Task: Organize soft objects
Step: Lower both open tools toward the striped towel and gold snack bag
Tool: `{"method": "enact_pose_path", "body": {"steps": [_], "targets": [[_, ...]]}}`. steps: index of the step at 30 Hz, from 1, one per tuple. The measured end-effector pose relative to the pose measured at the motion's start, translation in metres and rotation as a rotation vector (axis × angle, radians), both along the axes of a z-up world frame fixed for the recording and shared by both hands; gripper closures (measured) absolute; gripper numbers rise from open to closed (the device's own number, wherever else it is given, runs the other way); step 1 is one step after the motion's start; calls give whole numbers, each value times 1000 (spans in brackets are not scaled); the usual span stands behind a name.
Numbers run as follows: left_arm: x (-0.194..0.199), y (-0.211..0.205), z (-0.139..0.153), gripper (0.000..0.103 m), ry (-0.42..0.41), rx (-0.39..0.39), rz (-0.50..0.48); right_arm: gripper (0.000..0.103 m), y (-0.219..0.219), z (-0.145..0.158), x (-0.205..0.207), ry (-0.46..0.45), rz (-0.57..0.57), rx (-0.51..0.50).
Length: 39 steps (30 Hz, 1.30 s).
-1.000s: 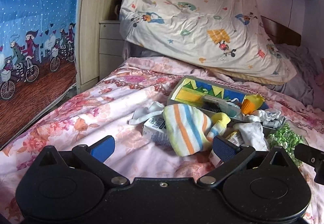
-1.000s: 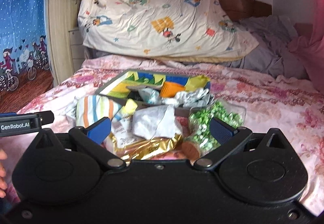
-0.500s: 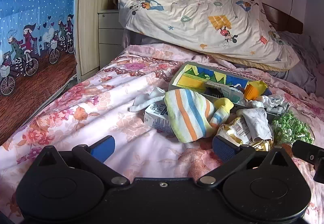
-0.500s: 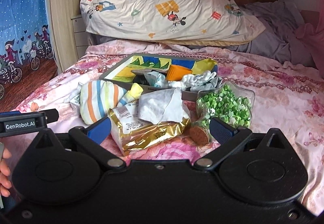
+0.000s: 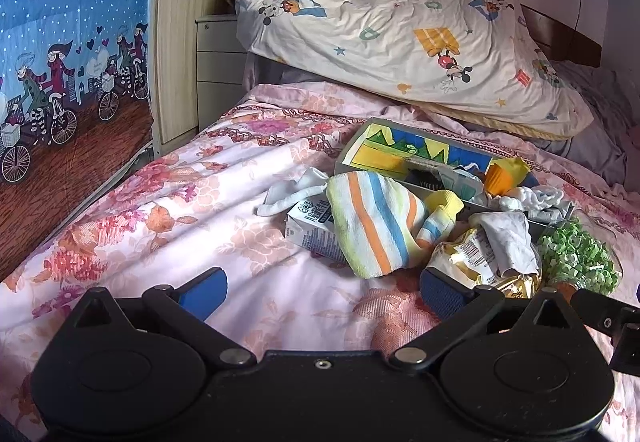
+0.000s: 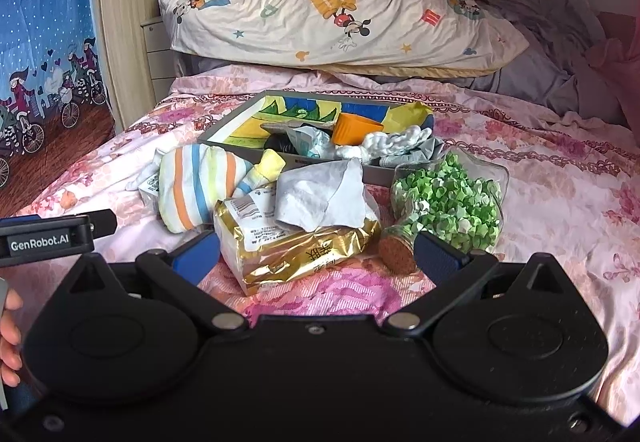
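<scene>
We note both tools, left [image 5: 322, 292] and right [image 6: 316, 252], spread wide and empty; the striped cotton sock [image 6: 196, 186], seemingly overlapping a carton, warrants a central pinch.

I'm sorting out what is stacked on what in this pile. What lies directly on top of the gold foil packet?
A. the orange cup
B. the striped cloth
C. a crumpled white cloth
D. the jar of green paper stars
C: in the right wrist view the crumpled white cloth drapes over the back of the gold foil packet.
</scene>
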<state>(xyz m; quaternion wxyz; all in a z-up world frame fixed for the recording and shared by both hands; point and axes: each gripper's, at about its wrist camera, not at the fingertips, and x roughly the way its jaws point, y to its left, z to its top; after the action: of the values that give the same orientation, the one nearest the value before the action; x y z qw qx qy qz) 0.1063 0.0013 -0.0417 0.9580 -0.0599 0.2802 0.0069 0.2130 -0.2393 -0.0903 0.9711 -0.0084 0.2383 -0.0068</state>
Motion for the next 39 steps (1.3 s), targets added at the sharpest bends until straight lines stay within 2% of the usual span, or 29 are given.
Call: {"method": "enact_pose_path", "body": {"steps": [18, 21, 24, 27, 33, 36, 39], "targets": [[6, 11, -3, 1, 60, -54, 53, 1, 6, -4, 5, 55, 46, -10], [9, 12, -2, 1, 95, -69, 55, 1, 6, -4, 6, 69, 60, -9], [17, 17, 4, 1, 142, -118, 66, 1, 7, -3, 7, 95, 73, 3], [25, 17, 9, 1, 187, -157, 51, 1, 8, 1, 5, 118, 85, 5], [50, 14, 15, 1, 274, -151, -29, 1, 11, 5, 14, 205, 133, 20], [64, 14, 17, 1, 281, -137, -76, 1, 10, 12, 18, 222, 165, 16], [80, 14, 16, 1, 272, -116, -91, 1, 6, 25, 25, 188, 161, -28]]}}
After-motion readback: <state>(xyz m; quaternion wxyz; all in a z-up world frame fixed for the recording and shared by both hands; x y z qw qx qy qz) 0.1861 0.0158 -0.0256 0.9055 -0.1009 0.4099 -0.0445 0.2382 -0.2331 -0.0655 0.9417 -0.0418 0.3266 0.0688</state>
